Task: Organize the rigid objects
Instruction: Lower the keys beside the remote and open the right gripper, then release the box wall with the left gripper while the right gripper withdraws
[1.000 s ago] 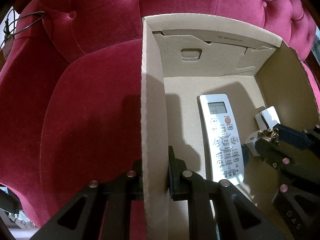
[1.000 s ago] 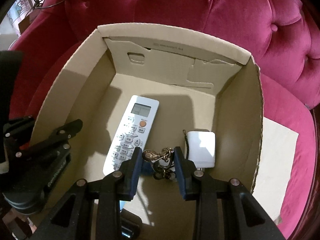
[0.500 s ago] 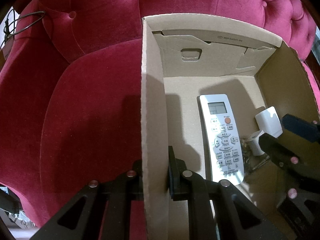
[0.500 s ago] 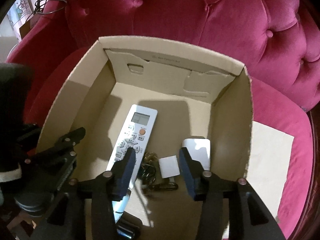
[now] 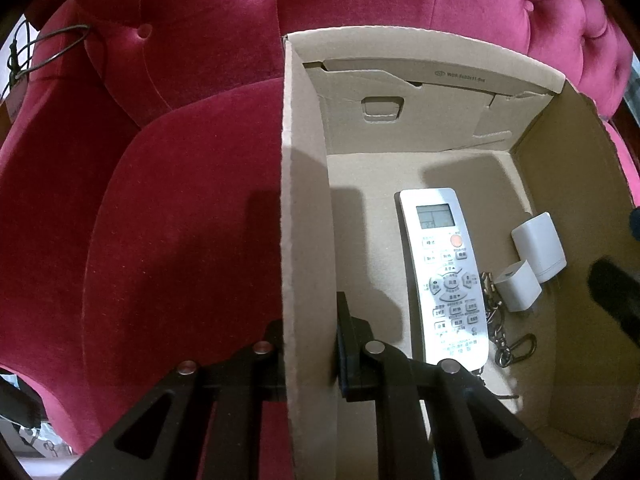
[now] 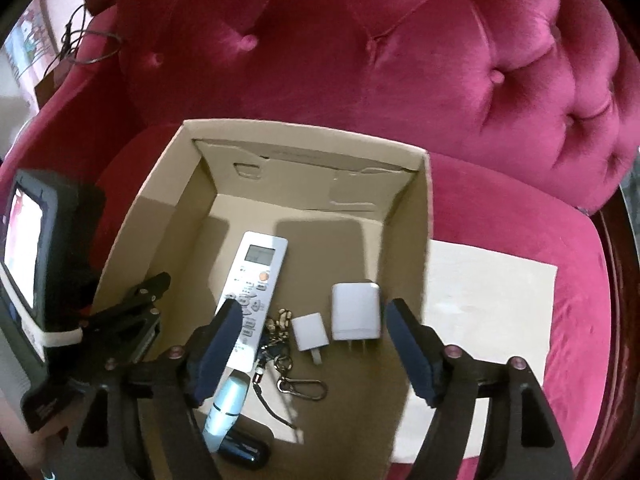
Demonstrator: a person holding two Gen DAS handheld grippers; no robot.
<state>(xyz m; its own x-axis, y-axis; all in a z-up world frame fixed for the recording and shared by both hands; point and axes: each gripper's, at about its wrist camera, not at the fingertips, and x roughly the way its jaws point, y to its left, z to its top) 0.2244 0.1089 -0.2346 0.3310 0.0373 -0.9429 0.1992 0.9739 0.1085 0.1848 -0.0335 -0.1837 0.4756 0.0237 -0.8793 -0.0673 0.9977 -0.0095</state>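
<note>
From the left wrist camera, I see my left gripper [image 5: 310, 354] pinching the left wall of an open cardboard box [image 5: 304, 184], one finger outside and one inside. The box sits on a crimson tufted velvet sofa [image 5: 168, 208]. Inside the box, ahead and to the right of this gripper, a white air-conditioner remote [image 5: 444, 272] lies face up, its display at the far end. Just right of the remote lies a brass keychain [image 5: 502, 328] with a carabiner clip. Touching or nearly touching the chain is a small white charger cube [image 5: 518, 290], and just beyond that a larger white power adapter [image 5: 540, 246]. A dark blur at the right edge is part of the other gripper; I cannot tell more from here.

From the right wrist camera, my right gripper [image 6: 312, 354] hangs above the box with its fingers spread wide and nothing between them. Below it lie the small cube [image 6: 309, 332] and the adapter [image 6: 355, 312], side by side, prongs pointing toward me. The keychain [image 6: 284, 356] lies left of the cube, and the remote [image 6: 256, 280] runs partly under the left finger. Nearer me rests a pale blue tube [image 6: 228, 408] and a dark rounded object [image 6: 244, 446]. A cream sheet [image 6: 488, 300] lies on the seat to the right of the box [image 6: 424, 216].
</note>
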